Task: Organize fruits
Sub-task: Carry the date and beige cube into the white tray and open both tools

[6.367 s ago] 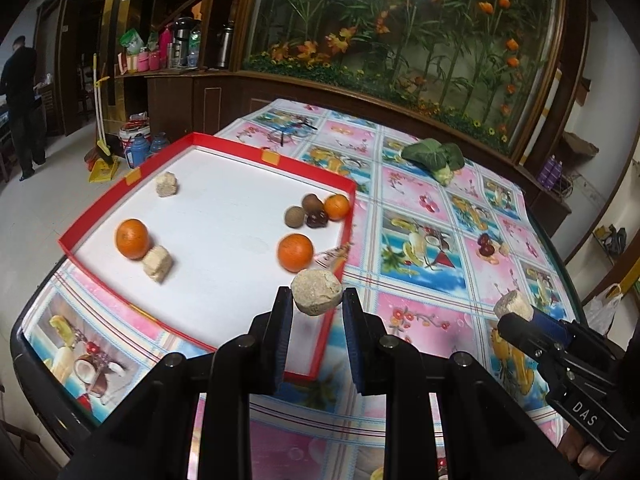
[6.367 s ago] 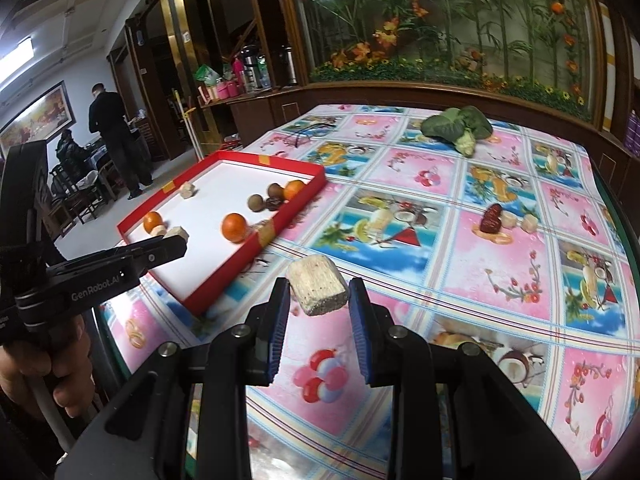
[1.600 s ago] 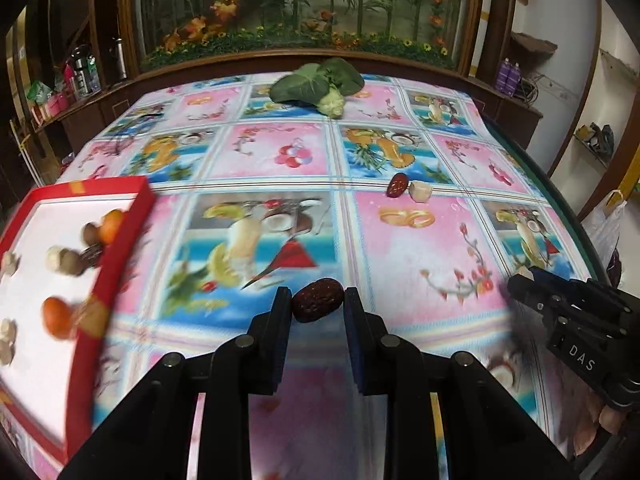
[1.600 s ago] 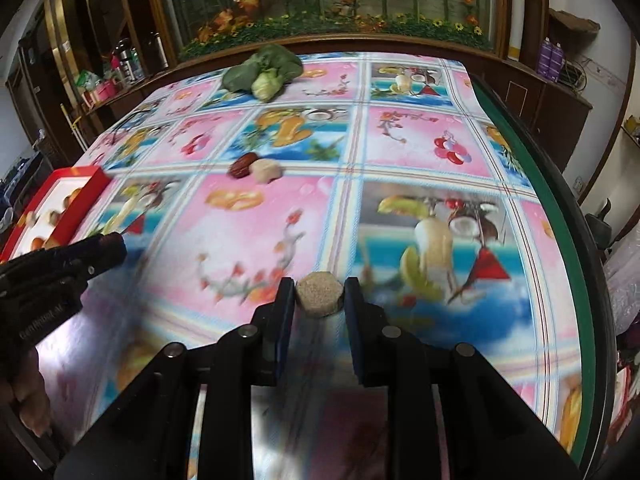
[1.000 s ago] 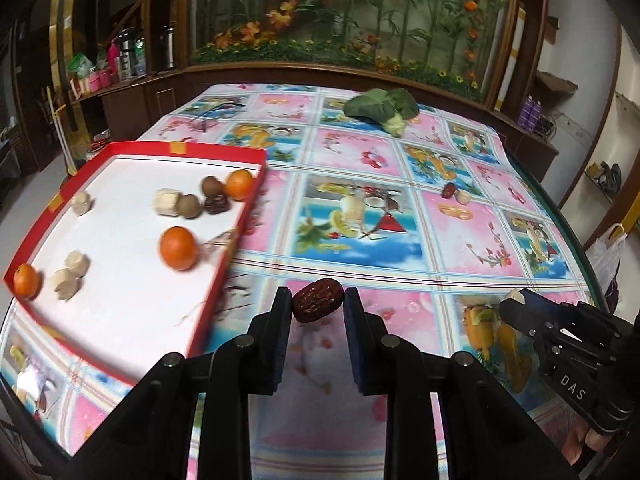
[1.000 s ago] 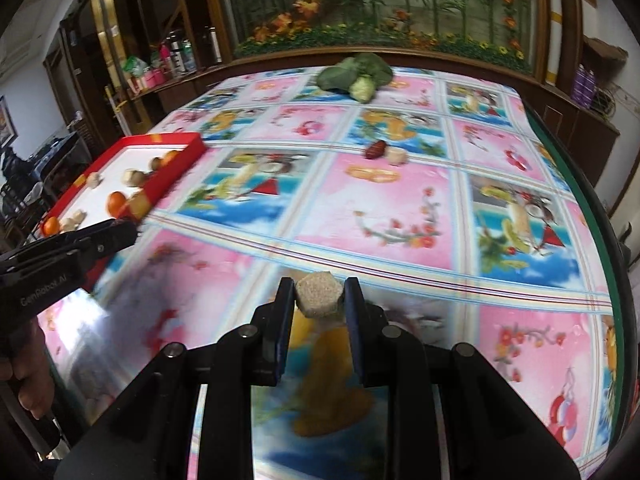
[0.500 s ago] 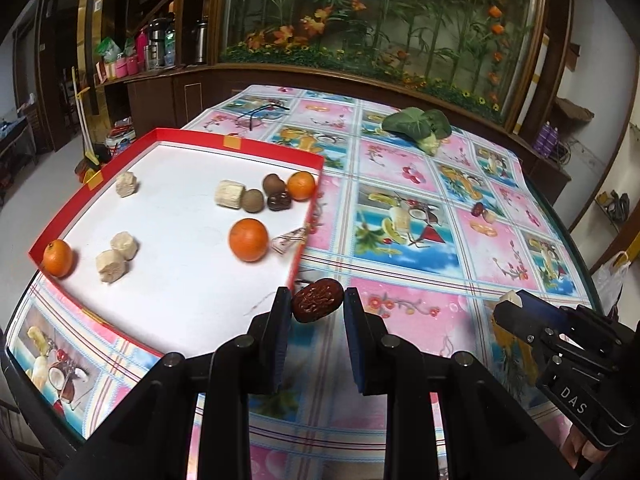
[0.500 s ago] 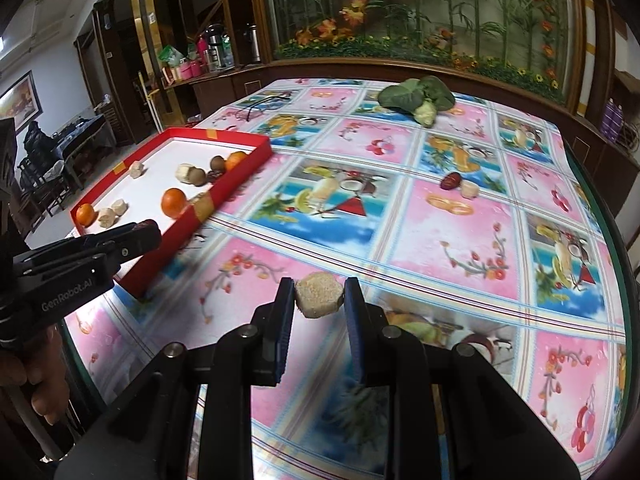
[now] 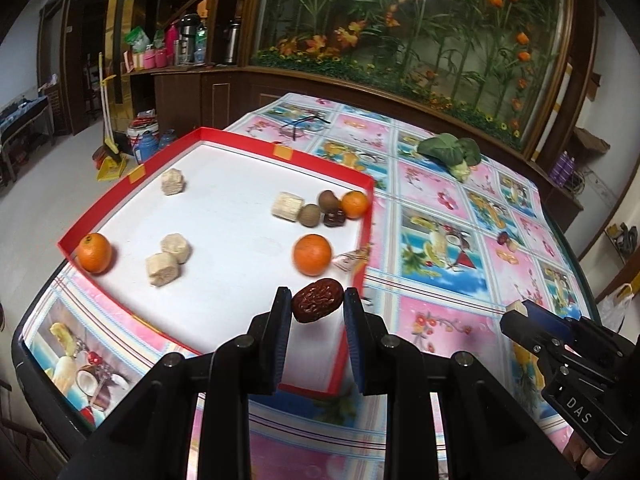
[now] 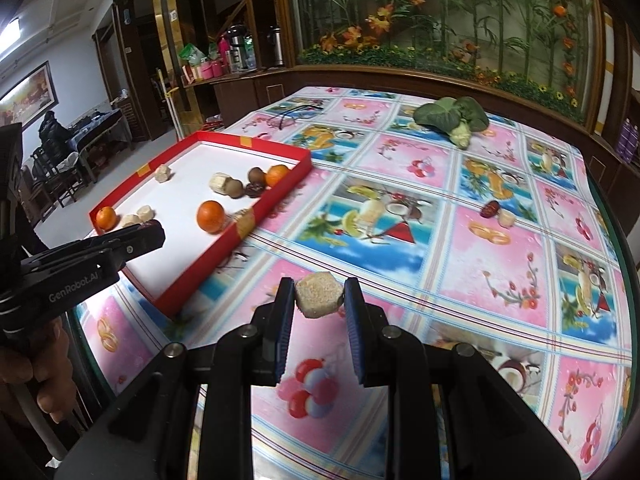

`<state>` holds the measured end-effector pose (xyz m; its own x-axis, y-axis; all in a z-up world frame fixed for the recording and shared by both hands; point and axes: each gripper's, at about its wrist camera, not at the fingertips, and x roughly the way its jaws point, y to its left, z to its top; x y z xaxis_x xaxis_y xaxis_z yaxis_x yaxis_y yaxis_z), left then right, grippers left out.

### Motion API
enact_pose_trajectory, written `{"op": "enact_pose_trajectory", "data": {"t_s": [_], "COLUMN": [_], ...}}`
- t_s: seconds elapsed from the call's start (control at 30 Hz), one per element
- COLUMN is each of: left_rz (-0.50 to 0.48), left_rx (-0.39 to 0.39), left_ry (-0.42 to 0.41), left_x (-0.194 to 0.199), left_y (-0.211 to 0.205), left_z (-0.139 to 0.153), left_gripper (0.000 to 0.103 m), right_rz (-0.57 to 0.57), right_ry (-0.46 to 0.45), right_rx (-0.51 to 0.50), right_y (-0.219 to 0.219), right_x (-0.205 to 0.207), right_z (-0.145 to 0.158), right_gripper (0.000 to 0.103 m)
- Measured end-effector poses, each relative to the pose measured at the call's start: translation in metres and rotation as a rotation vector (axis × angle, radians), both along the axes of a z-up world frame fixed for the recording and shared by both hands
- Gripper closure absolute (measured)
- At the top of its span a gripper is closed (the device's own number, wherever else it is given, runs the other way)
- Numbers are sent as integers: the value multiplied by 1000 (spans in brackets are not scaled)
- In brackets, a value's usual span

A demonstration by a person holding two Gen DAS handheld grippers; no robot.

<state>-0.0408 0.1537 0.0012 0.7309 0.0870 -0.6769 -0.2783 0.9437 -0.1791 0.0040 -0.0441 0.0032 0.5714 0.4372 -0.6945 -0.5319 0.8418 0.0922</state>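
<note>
1. Tongs on the left [image 9: 316, 306] were clamped on a wrinkled, glossy dark-red date [image 9: 317, 305], held above the red-walled tray's [image 9: 356, 292] near corner.
2. Right tongs [image 10: 319, 300] were gripped on a rough, tan hexagonal chunk [image 10: 319, 294], held over the glossy patterned counter [image 10: 460, 240].

Right gripper [image 10: 319, 300] clamped on a beige chunk [image 10: 319, 294] above the patterned surface [image 10: 460, 264]; red tray [image 10: 256, 212] with oranges [image 10: 211, 216] ahead left; left gripper [image 10: 132, 240] over its near corner.
</note>
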Motion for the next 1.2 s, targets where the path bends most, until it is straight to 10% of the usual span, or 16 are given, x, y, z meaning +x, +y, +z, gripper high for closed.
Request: {"op": "enact_pose_trajectory", "data": {"t_s": [1.2], "left_rz": [190], "left_rx": [35], "left_ry": [11], "left_x": [11], "left_y": [73], "left_z": [10], "left_gripper": [78], "right_rz": [200], "right_ry": [-5], "right_rx": [112], "right_y": [108], "right_x": [36], "right_z": [21], "right_gripper": [76]}}
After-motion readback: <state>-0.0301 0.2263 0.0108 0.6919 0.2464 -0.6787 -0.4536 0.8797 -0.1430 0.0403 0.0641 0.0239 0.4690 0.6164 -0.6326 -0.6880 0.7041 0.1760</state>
